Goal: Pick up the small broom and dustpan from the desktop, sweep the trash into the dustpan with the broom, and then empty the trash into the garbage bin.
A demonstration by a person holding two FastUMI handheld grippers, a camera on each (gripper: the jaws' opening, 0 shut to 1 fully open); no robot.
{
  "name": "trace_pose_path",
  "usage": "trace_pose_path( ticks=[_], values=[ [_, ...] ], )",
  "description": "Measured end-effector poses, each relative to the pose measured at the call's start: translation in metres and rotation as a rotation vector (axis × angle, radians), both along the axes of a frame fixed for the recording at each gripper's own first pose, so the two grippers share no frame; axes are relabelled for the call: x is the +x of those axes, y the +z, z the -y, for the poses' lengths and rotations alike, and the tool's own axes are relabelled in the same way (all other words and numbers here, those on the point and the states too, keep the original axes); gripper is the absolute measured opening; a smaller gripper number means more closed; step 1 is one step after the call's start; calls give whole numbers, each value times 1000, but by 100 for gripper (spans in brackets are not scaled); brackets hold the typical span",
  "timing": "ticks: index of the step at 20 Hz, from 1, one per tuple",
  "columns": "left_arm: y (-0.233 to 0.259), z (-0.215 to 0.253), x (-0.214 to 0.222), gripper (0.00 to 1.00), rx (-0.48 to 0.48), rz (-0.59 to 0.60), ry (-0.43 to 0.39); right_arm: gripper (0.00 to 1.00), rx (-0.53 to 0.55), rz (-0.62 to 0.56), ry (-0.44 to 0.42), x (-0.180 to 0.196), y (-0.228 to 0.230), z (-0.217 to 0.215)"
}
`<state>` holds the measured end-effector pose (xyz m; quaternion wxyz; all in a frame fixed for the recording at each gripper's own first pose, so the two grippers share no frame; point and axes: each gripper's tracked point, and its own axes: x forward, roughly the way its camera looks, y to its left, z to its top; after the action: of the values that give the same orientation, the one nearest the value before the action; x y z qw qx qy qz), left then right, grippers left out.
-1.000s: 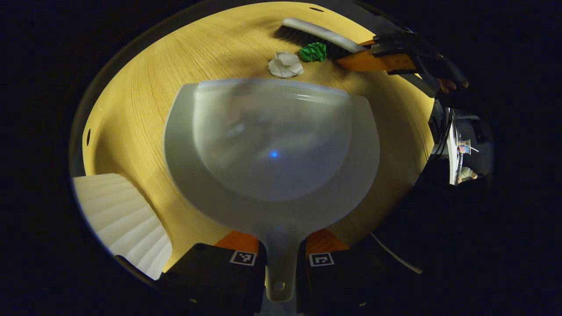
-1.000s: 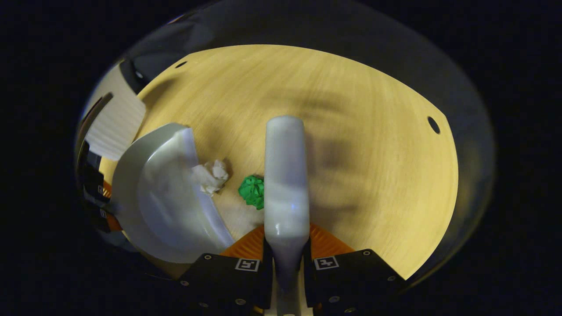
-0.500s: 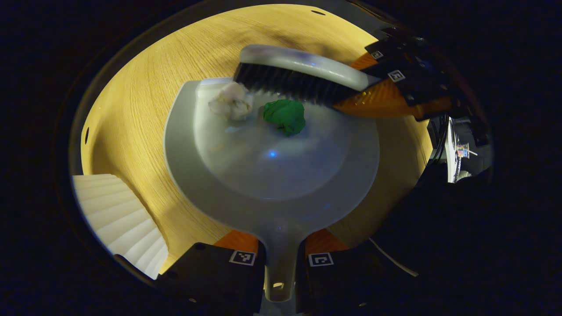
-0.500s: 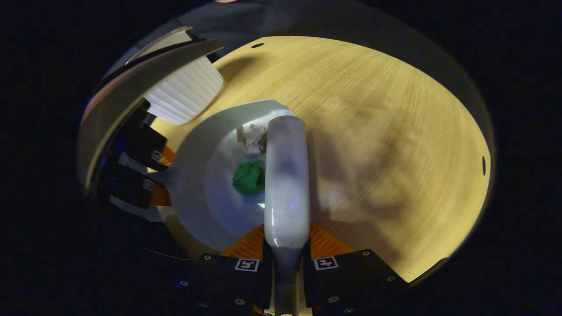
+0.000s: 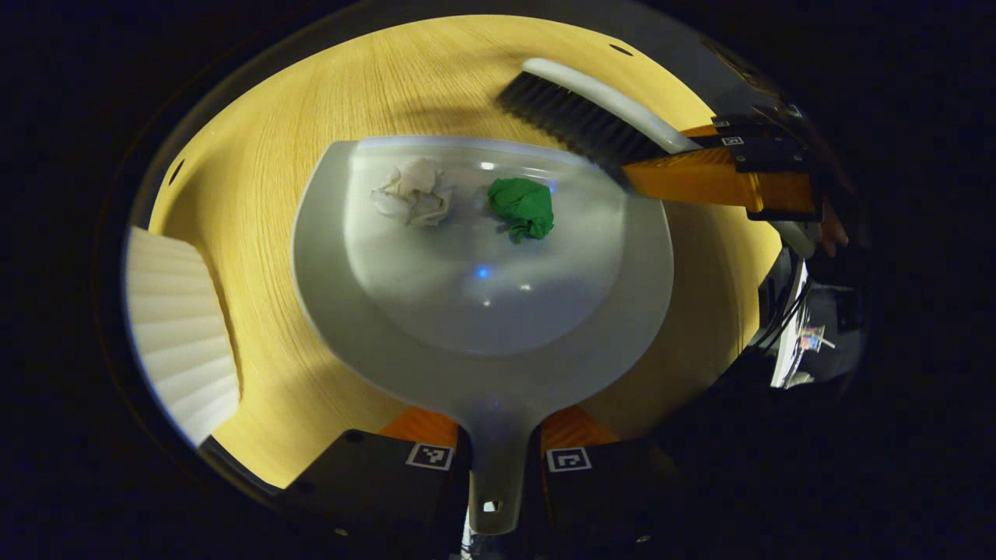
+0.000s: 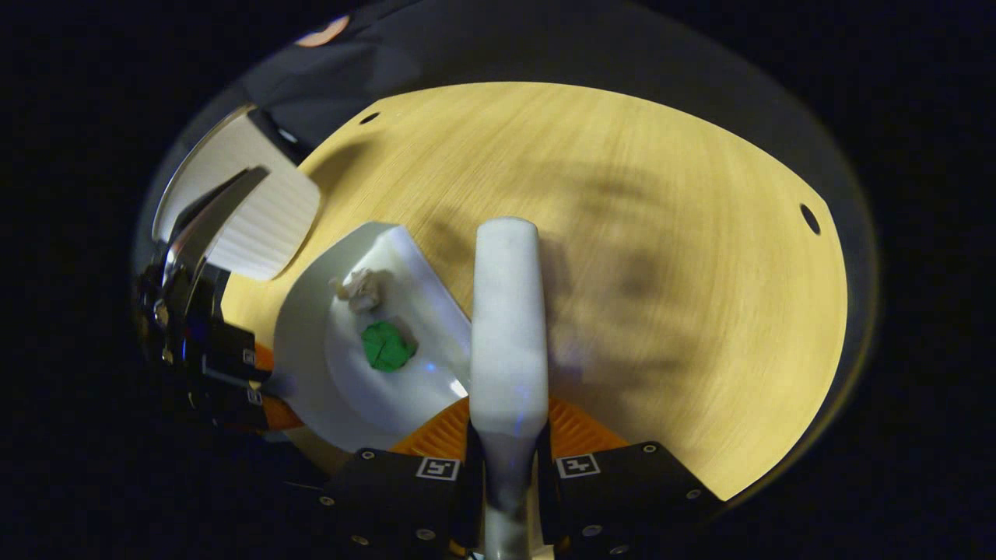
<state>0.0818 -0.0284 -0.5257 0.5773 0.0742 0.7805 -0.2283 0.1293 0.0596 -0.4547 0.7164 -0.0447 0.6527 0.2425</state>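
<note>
The wooden desktop (image 5: 257,194) is glowing yellow under dim booth light, two small holes near its far edge. The dustpan (image 5: 482,327) is sitting on it, left gripper (image 5: 498,459) clamping its handle. White paper (image 5: 412,194) and a green wad (image 5: 523,206) are lying inside. The right gripper (image 6: 510,467) is clamping the broom (image 6: 506,327) just beside the dustpan's rim. A ribbed white bin (image 5: 175,327) is standing just left of the dustpan. No readable writing.

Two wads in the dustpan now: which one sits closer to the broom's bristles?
The green wad. It lies on the side of the dustpan nearest the broom, while the white wad sits beside it, farther from the bristles.
</note>
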Motion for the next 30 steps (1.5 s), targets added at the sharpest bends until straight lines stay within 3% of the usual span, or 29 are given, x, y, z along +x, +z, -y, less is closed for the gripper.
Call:
trace_pose_path(
  ticks=[2, 6, 8, 11, 13, 21, 30],
  values=[
    [-4, 6, -4, 29, 10, 0, 50, 31, -28, 26, -78, 7, 0, 0],
    [-5, 17, -4, 29, 49, 15, 122, 30, -29, 39, -314, 19, -6, 3],
    [-3, 23, -3, 29, 59, 13, 163, 30, -35, 16, -358, 16, -15, -2],
    [-6, 31, -2, 29, 81, 19, 216, 30, -37, 75, -424, 27, -13, -1],
    [-5, 38, -1, 29, 88, 21, 257, 30, -11, 54, -442, 26, -9, -1],
    [6, 50, 11, 29, 91, 92, 367, 30, -81, 10, -362, -25, -28, 6],
    [24, 48, 26, 29, 28, 296, 367, 30, -111, 2, -274, -63, -37, 2]
  ],
)
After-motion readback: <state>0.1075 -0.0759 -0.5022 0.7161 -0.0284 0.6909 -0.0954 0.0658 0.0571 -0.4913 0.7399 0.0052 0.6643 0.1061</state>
